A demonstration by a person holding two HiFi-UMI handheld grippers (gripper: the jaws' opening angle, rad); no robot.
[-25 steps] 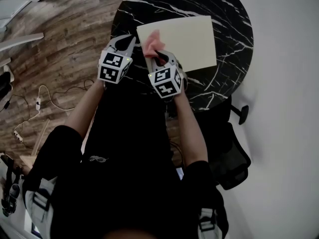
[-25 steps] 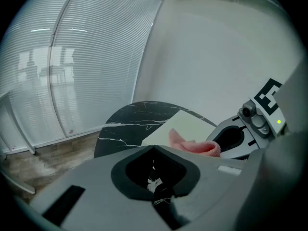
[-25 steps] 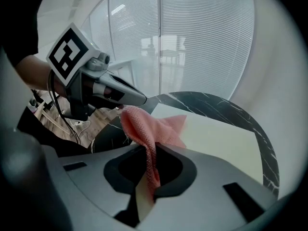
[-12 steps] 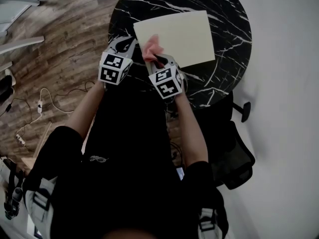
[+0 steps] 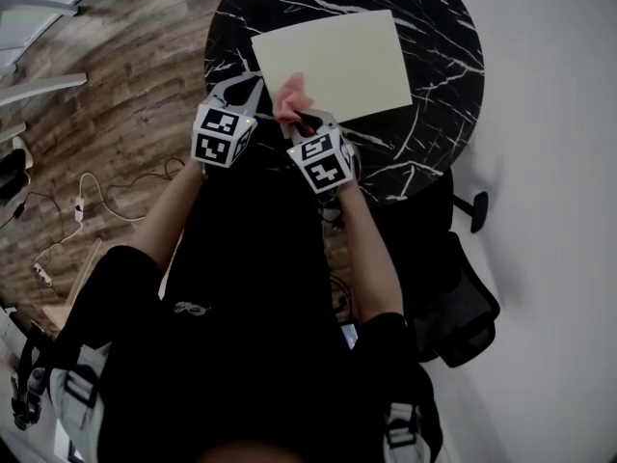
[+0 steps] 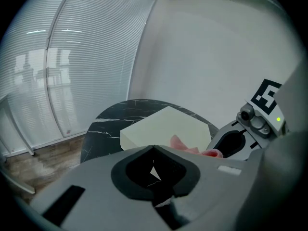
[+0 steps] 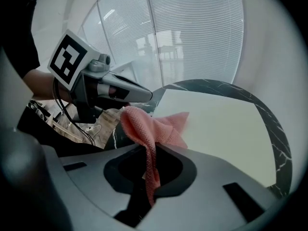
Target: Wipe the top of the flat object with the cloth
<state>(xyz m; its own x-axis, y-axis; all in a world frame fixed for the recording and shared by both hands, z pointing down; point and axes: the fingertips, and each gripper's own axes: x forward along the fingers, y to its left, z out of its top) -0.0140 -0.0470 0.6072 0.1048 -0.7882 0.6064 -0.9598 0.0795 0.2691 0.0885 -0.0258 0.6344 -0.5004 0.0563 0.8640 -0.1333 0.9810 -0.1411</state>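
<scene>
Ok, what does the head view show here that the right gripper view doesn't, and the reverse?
Head view only: the person's torso and a black chair beside the table.
Right gripper view only: window blinds behind, and the right gripper with its tongs closed on a fold of the pink cloth.
Both: the pink cloth, the cream flat board, the black marble table, and the left gripper.

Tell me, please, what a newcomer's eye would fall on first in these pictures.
The pink cloth stands out first, pinched in the shut jaws of the right gripper at the near left corner of the pale flat board. The board lies on a round black marble table with white veins. The left gripper is close beside, shut and empty.
</scene>
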